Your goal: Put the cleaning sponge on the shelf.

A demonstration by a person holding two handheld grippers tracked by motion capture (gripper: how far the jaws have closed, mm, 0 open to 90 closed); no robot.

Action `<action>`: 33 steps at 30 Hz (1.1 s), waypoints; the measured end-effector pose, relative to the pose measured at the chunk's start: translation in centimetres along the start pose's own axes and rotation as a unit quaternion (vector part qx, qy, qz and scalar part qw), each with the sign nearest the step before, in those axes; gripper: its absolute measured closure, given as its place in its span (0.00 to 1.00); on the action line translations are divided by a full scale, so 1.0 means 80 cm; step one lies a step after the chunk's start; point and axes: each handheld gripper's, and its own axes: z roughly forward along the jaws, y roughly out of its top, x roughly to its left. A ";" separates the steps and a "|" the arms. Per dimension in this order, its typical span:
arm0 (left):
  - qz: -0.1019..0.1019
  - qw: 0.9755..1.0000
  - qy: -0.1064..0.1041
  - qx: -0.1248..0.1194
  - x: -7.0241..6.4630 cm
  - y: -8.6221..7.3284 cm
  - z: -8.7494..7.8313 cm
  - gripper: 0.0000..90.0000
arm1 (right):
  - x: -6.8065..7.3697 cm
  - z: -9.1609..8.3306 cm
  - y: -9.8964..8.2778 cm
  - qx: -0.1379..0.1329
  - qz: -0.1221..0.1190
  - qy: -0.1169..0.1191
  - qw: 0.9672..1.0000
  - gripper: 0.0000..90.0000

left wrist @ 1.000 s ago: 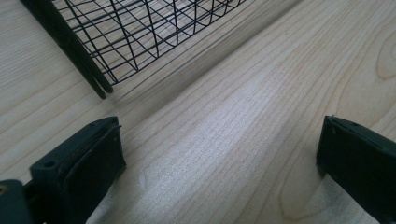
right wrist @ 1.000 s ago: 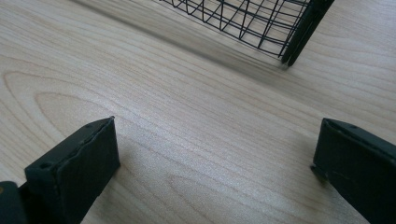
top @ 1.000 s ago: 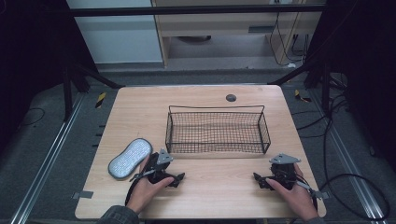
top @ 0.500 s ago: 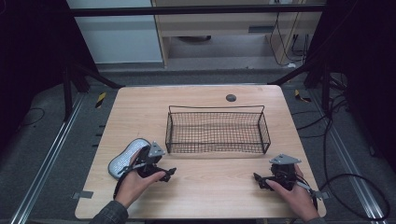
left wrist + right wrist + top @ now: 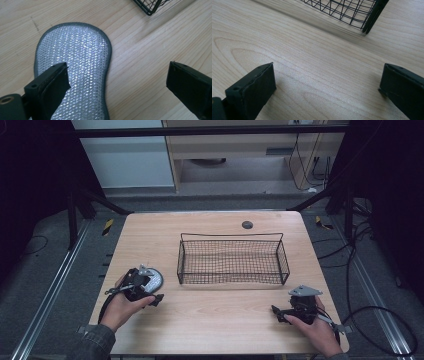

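A: Where does the pad lie from your left gripper (image 5: 150, 296)?

B: The silver-grey, peanut-shaped mesh scouring pad (image 5: 75, 72) lies flat on the pale wooden table (image 5: 220, 320), left of the black wire basket (image 5: 232, 261). It sits directly under your left gripper, long axis running along your line of reach. One jaw hangs over it, the other over bare wood; both stand wide apart, holding nothing.

A: And your right gripper (image 5: 277, 312)?

B: Well apart near the table's right front corner, jaws wide and empty. Your left hand is nearer.

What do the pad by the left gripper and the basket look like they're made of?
The pad looks like a scouring cloth: shiny silver mesh weave that glints, with a grey stitched fabric edge. The basket looks like black coated metal wire, thin rods in an open grid. The table seems to be pale wood or wood-look laminate, with visible grain.
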 end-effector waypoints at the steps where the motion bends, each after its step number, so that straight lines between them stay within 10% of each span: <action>1: 0.002 1.000 0.002 0.003 0.002 0.000 -0.001 0.06 | 0.000 0.000 0.000 0.000 0.000 0.000 1.000 0.00; 33: 0.006 0.998 -0.003 0.056 0.060 -0.011 0.022 0.04 | 0.000 0.000 0.000 0.000 0.001 -0.001 1.000 0.00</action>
